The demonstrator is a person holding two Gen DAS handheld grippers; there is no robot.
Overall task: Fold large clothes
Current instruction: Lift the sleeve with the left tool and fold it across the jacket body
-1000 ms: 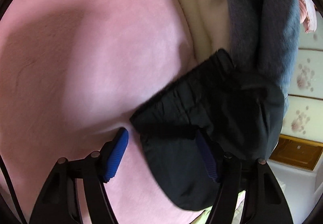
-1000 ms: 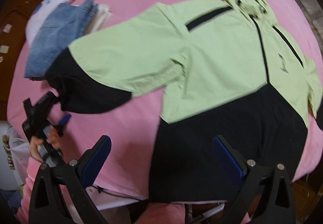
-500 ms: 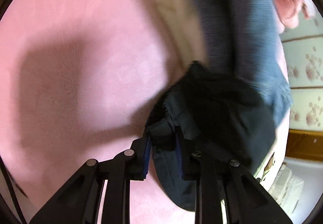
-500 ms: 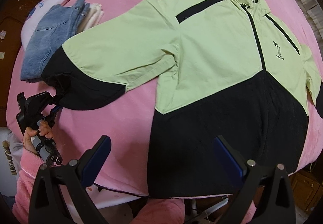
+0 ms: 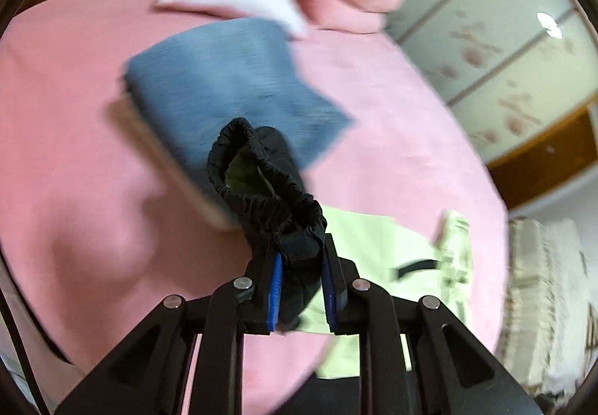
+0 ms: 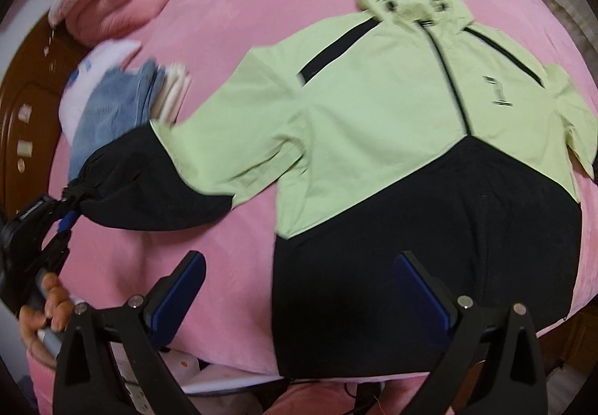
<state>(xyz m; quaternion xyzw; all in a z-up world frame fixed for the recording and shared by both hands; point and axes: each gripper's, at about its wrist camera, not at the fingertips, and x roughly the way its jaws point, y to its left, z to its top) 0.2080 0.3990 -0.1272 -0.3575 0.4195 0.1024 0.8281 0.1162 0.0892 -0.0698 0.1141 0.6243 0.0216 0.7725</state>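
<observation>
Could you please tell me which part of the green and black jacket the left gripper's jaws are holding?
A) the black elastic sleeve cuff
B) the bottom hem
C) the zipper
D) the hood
A: the left gripper is closing on the black elastic sleeve cuff of the jacket, its gathered rim bunched above the blue pads.

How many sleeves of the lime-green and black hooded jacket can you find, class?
2. One lime-green and black sleeve stretches out toward the folded denim, its black elastic cuff pinched in the left gripper. The other sleeve lies at the jacket's far edge, partly hidden.
</observation>
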